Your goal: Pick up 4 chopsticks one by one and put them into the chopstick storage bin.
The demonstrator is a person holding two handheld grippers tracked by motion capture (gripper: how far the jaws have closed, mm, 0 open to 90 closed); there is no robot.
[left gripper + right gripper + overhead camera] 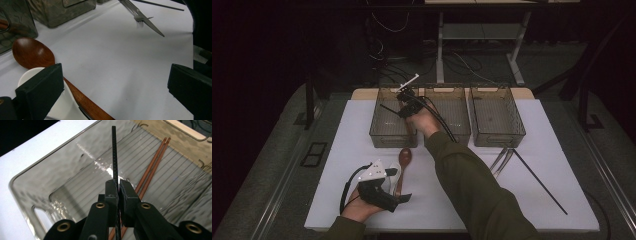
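My right gripper (404,102) reaches over the left clear bin (379,137) and is shut on a thin black chopstick (389,109). In the right gripper view the jaws (118,185) pinch that chopstick (114,152), which points away over the bin's floor. Two brown chopsticks (152,165) lie inside the bin (37,175). My left gripper (399,185) rests open near the table's front left, nothing between its jaws (115,75). A wooden spoon (404,156) (32,52) and a white spoon (32,73) lie by its left jaw.
A middle bin (447,117) and a right bin (497,117) stand beside the left one on the white cloth. A fork and knife (501,160) (136,11) and a second black chopstick (539,182) lie at the right. The person's sleeve crosses the middle.
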